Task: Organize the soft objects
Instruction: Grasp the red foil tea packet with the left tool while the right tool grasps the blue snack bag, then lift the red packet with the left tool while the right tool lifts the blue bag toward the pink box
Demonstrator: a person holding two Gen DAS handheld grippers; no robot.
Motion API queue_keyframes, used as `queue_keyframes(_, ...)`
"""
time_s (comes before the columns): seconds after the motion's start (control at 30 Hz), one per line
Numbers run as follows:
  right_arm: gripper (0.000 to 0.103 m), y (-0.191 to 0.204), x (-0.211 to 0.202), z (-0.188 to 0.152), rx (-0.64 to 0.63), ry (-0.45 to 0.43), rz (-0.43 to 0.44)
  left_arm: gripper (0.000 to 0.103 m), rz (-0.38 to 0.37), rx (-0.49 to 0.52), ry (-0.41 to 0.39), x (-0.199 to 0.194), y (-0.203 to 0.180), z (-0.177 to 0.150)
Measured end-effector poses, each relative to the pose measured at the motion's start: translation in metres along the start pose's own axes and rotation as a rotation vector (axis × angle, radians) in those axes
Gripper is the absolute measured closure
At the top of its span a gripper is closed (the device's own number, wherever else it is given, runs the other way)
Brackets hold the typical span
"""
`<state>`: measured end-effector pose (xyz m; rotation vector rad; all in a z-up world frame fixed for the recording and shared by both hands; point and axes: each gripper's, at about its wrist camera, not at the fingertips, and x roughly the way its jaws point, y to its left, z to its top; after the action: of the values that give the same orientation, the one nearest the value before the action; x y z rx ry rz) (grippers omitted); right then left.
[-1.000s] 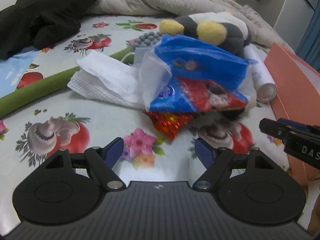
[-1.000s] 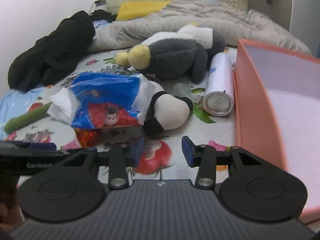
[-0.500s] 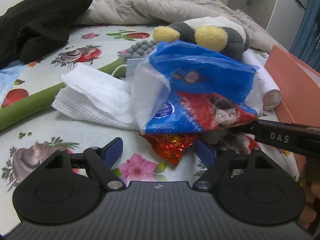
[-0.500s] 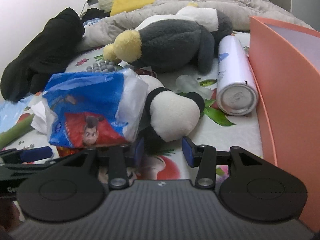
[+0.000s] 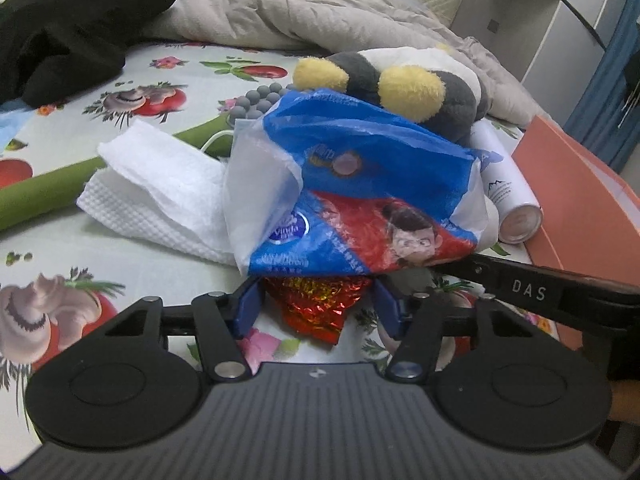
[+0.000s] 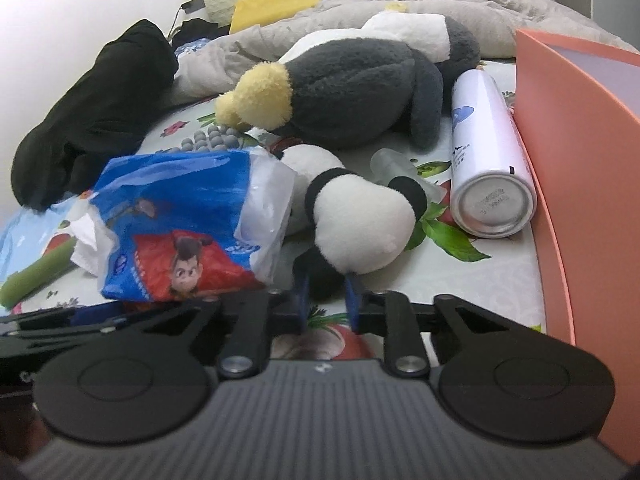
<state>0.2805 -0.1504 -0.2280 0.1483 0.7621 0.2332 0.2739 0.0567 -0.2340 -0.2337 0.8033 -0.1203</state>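
Observation:
A red foil packet (image 5: 320, 300) lies on the printed sheet, half under a blue tissue pack (image 5: 352, 192). My left gripper (image 5: 316, 310) straddles the packet and its jaws are closing, the pads just beside the foil edges. In the right wrist view a small panda plush (image 6: 360, 224) lies beside the tissue pack (image 6: 180, 216). My right gripper (image 6: 326, 300) is closing and pinches the panda's black limb between its pads. A larger grey, white and yellow plush (image 6: 352, 92) lies behind them.
An orange box (image 6: 580, 160) stands open at the right, with a white spray can (image 6: 484, 152) lying against its wall. White paper towels (image 5: 160, 188) and a green roll (image 5: 48, 192) lie to the left. A black garment (image 6: 92, 120) and a grey duvet (image 5: 320, 12) are behind.
Both grippers moved forward and down toward the pile. The right jaws narrowed onto the panda's black limb. The left jaws narrowed around the red foil packet.

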Motion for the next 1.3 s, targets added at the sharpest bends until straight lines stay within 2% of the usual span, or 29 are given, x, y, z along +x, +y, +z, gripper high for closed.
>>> queue_keyframes(0.07, 0.093, 0.0, -0.003, 0.0, 0.0, 0.004, 0.006, 0.039, 0.0, -0.012, 0.01, -0.004, 0.001, -0.002)
queue_keyframes(0.33, 0.093, 0.003, -0.031, -0.002, -0.021, -0.01, 0.021, 0.039, 0.012, -0.047, 0.021, -0.038, 0.006, -0.022)
queue_keyframes(0.47, 0.091, 0.002, -0.053, 0.0, -0.003, -0.035, 0.081, 0.039, 0.015, -0.077, 0.02, -0.055, 0.012, -0.032)
queue_keyframes(0.53, 0.087, 0.005, -0.065, 0.002, -0.021, -0.058, 0.118, 0.039, 0.016, -0.084, 0.023, -0.06, 0.015, -0.036)
queue_keyframes(0.57, 0.078, 0.007, -0.069, 0.005, -0.032, -0.061, 0.133, 0.039, 0.014, -0.088, 0.026, -0.062, 0.016, -0.038)
queue_keyframes(0.6, 0.064, 0.009, -0.071, 0.007, -0.041, -0.064, 0.149, 0.039, 0.011, -0.09, 0.027, -0.064, 0.017, -0.039)
queue_keyframes(0.67, 0.049, 0.015, -0.075, 0.012, -0.072, -0.07, 0.193, 0.039, 0.012, -0.088, 0.031, -0.065, 0.017, -0.042)
queue_keyframes(0.77, 0.048, 0.028, -0.073, 0.018, -0.146, -0.082, 0.235, 0.039, 0.009, -0.082, 0.04, -0.065, 0.018, -0.045)
queue_keyframes(0.9, 0.048, 0.042, -0.057, 0.022, -0.221, -0.048, 0.272, 0.039, 0.003, -0.075, 0.039, -0.065, 0.019, -0.046)
queue_keyframes(1.03, 0.049, 0.054, -0.036, 0.022, -0.273, -0.001, 0.304, 0.039, 0.0, -0.078, 0.038, -0.065, 0.022, -0.045)
queue_keyframes(1.1, 0.054, 0.06, -0.031, 0.019, -0.295, 0.006, 0.292, 0.039, 0.003, -0.076, 0.039, -0.065, 0.022, -0.045)
queue_keyframes(1.13, 0.059, 0.062, -0.028, 0.019, -0.306, 0.018, 0.29, 0.039, 0.003, -0.076, 0.041, -0.065, 0.022, -0.045)
queue_keyframes(1.17, 0.075, 0.064, -0.026, 0.018, -0.322, 0.029, 0.297, 0.039, 0.004, -0.075, 0.041, -0.066, 0.022, -0.046)
queue_keyframes(1.2, 0.084, 0.067, -0.025, 0.016, -0.347, 0.04, 0.307, 0.039, 0.006, -0.072, 0.042, -0.066, 0.022, -0.046)
queue_keyframes(1.3, 0.092, 0.073, -0.027, 0.011, -0.382, 0.064, 0.285, 0.039, 0.011, -0.066, 0.045, -0.068, 0.02, -0.047)
